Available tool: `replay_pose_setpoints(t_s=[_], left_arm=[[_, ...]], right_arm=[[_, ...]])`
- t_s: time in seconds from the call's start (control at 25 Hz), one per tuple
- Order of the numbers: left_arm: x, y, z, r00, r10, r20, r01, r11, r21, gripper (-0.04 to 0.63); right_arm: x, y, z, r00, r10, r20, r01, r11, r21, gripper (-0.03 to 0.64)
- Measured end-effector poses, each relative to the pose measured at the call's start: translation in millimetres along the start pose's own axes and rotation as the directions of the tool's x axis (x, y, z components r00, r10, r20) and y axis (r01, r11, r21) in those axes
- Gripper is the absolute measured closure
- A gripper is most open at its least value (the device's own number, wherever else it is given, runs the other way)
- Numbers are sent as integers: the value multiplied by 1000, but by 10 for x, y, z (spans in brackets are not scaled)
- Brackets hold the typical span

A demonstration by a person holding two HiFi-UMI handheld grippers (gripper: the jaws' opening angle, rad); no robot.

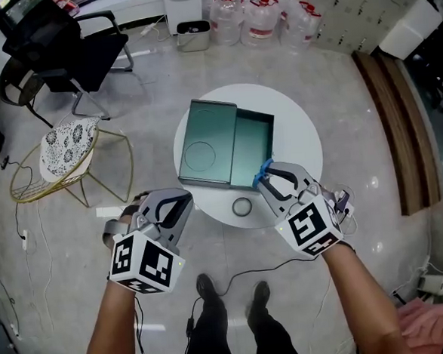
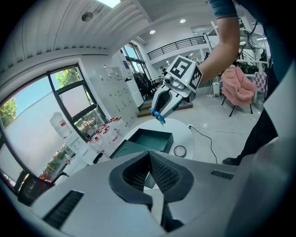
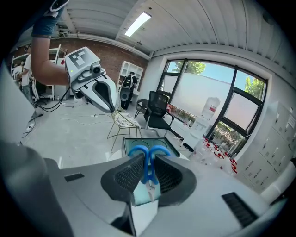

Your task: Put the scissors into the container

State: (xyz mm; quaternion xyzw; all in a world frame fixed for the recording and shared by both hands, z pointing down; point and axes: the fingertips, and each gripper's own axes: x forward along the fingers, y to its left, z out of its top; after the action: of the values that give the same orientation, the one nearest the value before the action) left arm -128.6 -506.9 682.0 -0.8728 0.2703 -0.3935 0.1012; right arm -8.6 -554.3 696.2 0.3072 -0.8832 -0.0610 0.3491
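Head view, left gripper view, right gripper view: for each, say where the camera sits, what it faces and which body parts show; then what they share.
Head view: on the person's head, facing steeply down at the table and container; both forearms and legs show.
Left gripper view: on the left gripper, facing along its closed jaws towards the table; the right forearm shows.
Right gripper view: on the right gripper, facing along jaws clamped on the scissors; the left forearm shows.
Shared: all three show the table and container.

Our left gripper (image 1: 179, 204) and right gripper (image 1: 267, 180) are pale grey, each bearing a black-and-white marker cube (image 1: 144, 262); dark ribbed pads (image 2: 163, 174) line the jaws. We wear dark trousers (image 1: 217, 333) and black shoes (image 1: 206, 286).
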Motion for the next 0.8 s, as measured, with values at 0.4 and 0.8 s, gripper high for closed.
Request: replay_pose_setpoints(t_s=[0.4, 0.8], left_arm=[[108, -28, -297, 1000, -14, 3, 14, 1000, -18, 577], [340, -97, -526, 1000, -31, -2, 31, 999, -35, 578]], right_arm=[[211, 160, -141, 1000, 10, -18, -10, 1000, 5, 522], [483, 308, -180, 998, 49, 30, -46, 996, -70, 522]])
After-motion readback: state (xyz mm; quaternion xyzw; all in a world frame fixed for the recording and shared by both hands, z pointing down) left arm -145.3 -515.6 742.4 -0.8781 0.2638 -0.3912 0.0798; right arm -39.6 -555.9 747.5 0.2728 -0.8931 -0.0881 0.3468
